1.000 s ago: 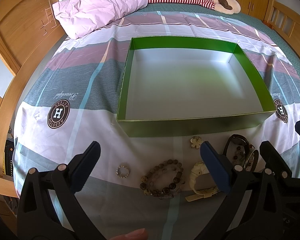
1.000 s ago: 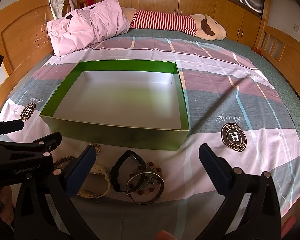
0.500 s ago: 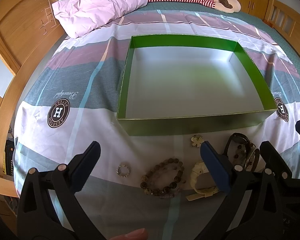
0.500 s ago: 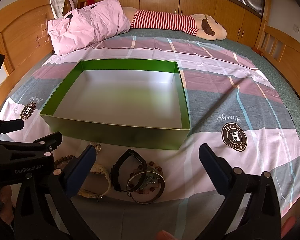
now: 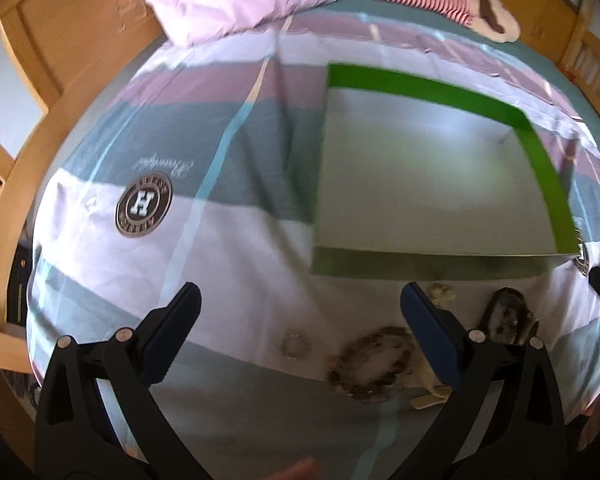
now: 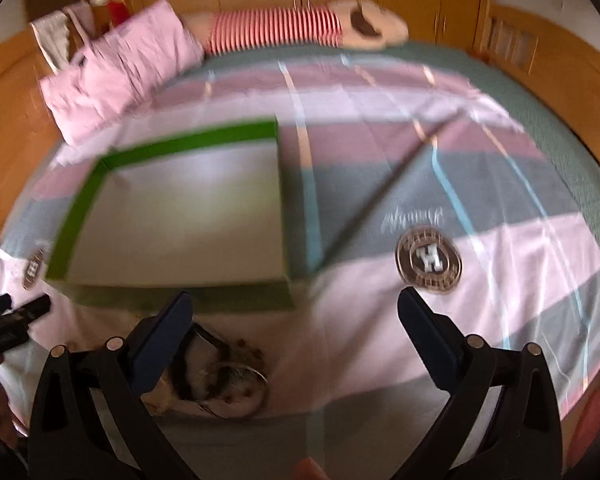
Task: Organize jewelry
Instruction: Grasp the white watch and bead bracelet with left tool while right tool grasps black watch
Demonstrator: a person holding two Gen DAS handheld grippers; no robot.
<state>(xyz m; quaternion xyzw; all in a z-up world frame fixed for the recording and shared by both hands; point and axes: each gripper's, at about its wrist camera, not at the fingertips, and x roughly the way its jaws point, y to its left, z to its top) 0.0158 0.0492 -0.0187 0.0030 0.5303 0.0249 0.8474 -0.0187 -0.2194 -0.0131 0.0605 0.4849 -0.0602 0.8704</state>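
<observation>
A shallow green box (image 5: 543, 168) with a pale empty floor lies on the bed; it also shows in the right wrist view (image 6: 76, 208). In front of it lies jewelry: a small ring (image 5: 295, 346), a brown bead bracelet (image 5: 369, 368), a flower brooch (image 5: 439, 292), a dark pile of bangles (image 5: 507, 318) and a cream strap (image 5: 427, 398). The right wrist view shows the black band and bangles (image 6: 220, 376). My left gripper (image 5: 300, 312) is open and empty above the ring. My right gripper (image 6: 296, 320) is open and empty, right of the bangles. Both views are blurred.
The bed has a striped sheet with round H logos (image 5: 143, 205). A pink pillow (image 6: 124, 68) and a striped plush toy (image 6: 300, 28) lie at the head. Wooden bed rails (image 5: 4, 208) run along both sides. The left gripper's tip (image 6: 16, 312) shows at the right view's left edge.
Both grippers have swung apart: the left view turned left and the right view turned right, so the box and jewelry shifted sideways in each. Jaws stayed open. Nothing was picked up.
</observation>
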